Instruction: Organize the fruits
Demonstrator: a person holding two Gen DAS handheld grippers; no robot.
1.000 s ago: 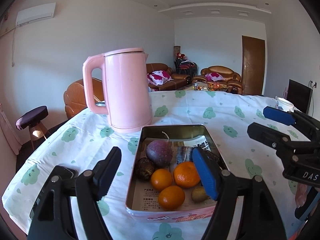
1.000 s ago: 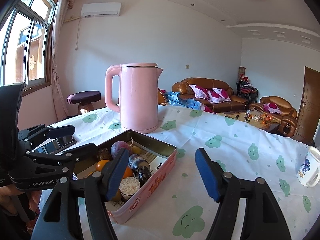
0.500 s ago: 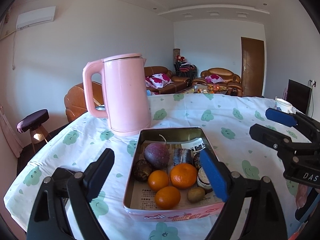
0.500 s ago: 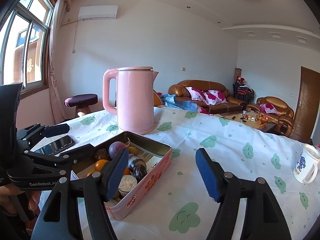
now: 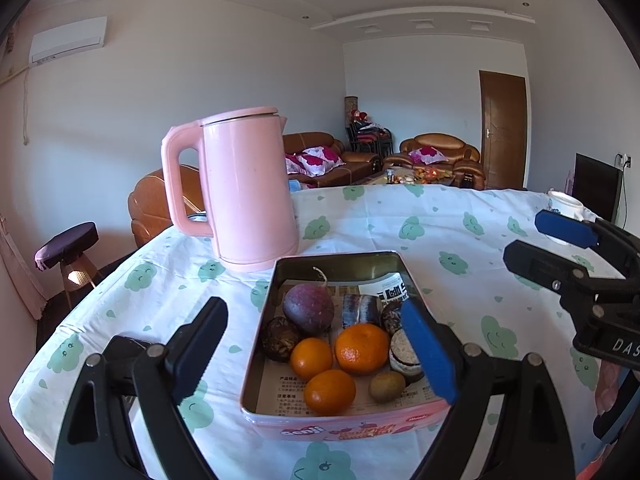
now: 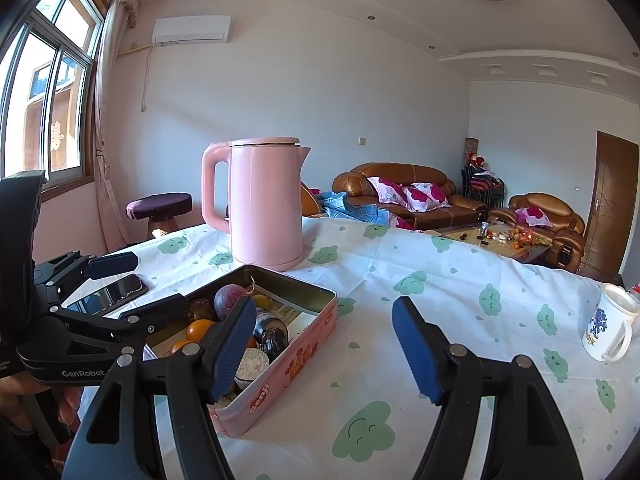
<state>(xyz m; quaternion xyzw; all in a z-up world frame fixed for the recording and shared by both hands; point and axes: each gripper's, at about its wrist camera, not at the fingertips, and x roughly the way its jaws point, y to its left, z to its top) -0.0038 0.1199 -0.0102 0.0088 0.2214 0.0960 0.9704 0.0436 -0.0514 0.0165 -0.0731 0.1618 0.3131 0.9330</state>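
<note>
- Three small round orange mandarins (image 5: 329, 374) lie clustered in the near half of the shallow rectangular pink tin tray (image 5: 340, 424), on its printed paper lining.
- Beside them: a dull purple passion fruit with a stalk (image 5: 308, 309) farther back, a dark brown wrinkled fruit (image 5: 280, 338) to its left, and a small brown-green kiwi (image 5: 386, 386) at the near right.
- Wrapped snacks, partly hidden, fill the tray's right side.
- The tray's long axis runs away from the left camera, toward the tall pink electric kettle (image 5: 248, 188) standing just behind its far end.
- Left gripper (image 5: 320, 344): fingers spread wide and empty, hovering above the tray's near end, straddling the fruit, which lies straight ahead and below.
- Right gripper (image 6: 324, 344): likewise spread and empty, aimed over bare white tablecloth with green cloud prints (image 6: 400, 272); the tray sits to its left.
- Judgement: the left gripper is the nearer one to the fruit; a short forward descent would reach a mandarin.
- A dark phone (image 6: 116, 292) and a white patterned mug (image 6: 608, 328) lie well apart, at opposite sides.
</note>
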